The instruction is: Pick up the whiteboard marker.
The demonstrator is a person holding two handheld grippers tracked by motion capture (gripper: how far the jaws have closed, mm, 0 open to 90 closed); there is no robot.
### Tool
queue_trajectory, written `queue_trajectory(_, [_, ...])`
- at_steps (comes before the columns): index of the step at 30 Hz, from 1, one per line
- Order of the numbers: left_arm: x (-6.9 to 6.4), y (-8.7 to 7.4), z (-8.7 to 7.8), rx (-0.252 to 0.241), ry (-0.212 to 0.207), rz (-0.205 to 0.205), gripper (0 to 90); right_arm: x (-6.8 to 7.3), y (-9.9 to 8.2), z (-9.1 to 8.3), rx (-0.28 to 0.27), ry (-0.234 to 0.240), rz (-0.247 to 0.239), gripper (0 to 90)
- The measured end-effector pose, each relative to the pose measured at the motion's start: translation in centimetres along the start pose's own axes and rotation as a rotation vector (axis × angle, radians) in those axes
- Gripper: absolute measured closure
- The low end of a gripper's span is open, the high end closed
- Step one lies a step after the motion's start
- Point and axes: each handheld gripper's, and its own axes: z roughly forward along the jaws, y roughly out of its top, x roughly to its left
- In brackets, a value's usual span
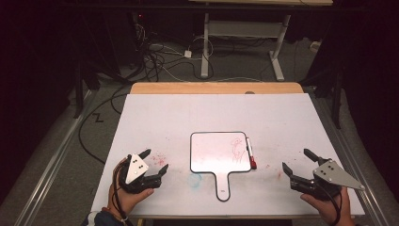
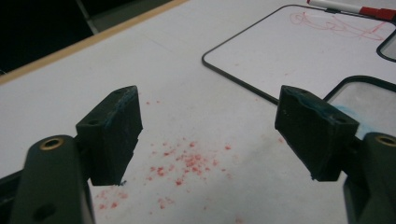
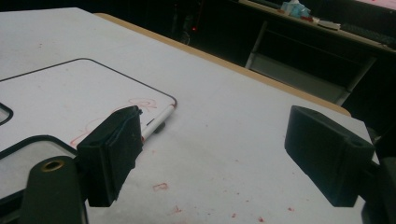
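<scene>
A small paddle-shaped whiteboard (image 1: 214,153) with a handle lies near the table's front middle, with a red scribble (image 1: 236,147) at its right side. A red-capped marker (image 1: 251,154) lies along its right edge. My left gripper (image 1: 155,163) rests open at the front left, left of the board, over red specks on the table. My right gripper (image 1: 295,160) rests open at the front right, apart from the marker. The left gripper view has the board (image 2: 299,51) and marker (image 2: 355,8) ahead of its empty jaws. The right gripper view shows the marker (image 3: 159,122) beyond its left jaw.
The white table (image 1: 188,117) has a wooden strip at its far edge. A faint blue smear (image 1: 195,179) sits left of the board's handle. Cables and a desk frame (image 1: 244,42) stand on the floor beyond the table.
</scene>
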Motion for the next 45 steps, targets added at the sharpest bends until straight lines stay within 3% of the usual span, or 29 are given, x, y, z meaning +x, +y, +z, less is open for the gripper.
queue_trajectory(3, [0.2, 0.0, 0.6, 0.026, -0.018, -0.003, 20.6, -0.2, -0.3, 0.3, 0.022, 0.006, 0.033, 19.4])
queue_trajectory(4, [0.1, -0.1, 1.2, 0.051, -0.028, 0.006, 20.7, -0.2, -0.4, 0.4, 0.036, -0.001, 0.035, 19.3])
queue_trajectory(8, [-0.2, -0.2, 1.5, 0.076, -0.054, 0.024, 20.4, 0.0, -0.4, 0.6, 0.044, 0.020, 0.033, 18.8])
queue_trajectory(9, [-0.3, -0.3, 1.5, 0.087, -0.045, 0.043, 19.5, 0.1, -0.4, 0.7, 0.041, 0.020, 0.030, 18.7])
queue_trajectory(14, [-0.3, -0.2, 1.4, 0.078, -0.026, 0.043, 19.3, 0.4, -0.5, 1.5, 0.073, 0.042, 0.015, 18.4])
queue_trajectory(19, [-0.3, -0.3, 1.8, 0.101, -0.026, 0.044, 19.3, 0.1, -0.3, 3.0, 0.122, 0.077, 0.037, 21.0])
queue_trajectory(22, [-0.4, -0.3, 1.9, 0.112, -0.032, 0.059, 19.3, -0.5, 0.1, 4.3, 0.181, 0.163, 0.067, 22.1])
queue_trajectory(25, [-0.4, -0.3, 2.0, 0.118, -0.035, 0.059, 19.3, -0.9, 0.7, 5.9, 0.253, 0.213, 0.136, 24.4])
queue_trajectory(28, [-0.5, -0.3, 2.0, 0.122, -0.042, 0.062, 19.5, -0.9, 1.6, 7.8, 0.303, 0.221, 0.151, 27.5])
queue_trajectory(31, [-0.5, -0.4, 2.1, 0.133, -0.042, 0.072, 19.6, -0.7, 2.3, 10.0, 0.349, 0.274, 0.182, 29.7])
queue_trajectory(34, [-0.6, -0.4, 2.1, 0.137, -0.044, 0.073, 19.7, -0.4, 2.6, 11.4, 0.392, 0.289, 0.179, 30.1])
queue_trajectory(35, [-0.6, -0.4, 2.1, 0.138, -0.046, 0.073, 19.6, -0.3, 2.7, 12.8, 0.424, 0.293, 0.193, 31.7])
queue_trajectory(40, [-0.7, -0.5, 2.1, 0.150, -0.049, 0.078, 19.7, -0.6, 2.3, 15.7, 0.474, 0.299, 0.237, 33.0])
queue_trajectory(42, [-0.8, -0.5, 2.1, 0.151, -0.055, 0.082, 19.7, -0.7, 2.1, 16.2, 0.483, 0.292, 0.255, 36.3])
queue_trajectory(45, [-1.0, -0.5, 2.1, 0.151, -0.061, 0.088, 19.8, -0.9, 1.8, 17.6, 0.501, 0.320, 0.303, 49.1])
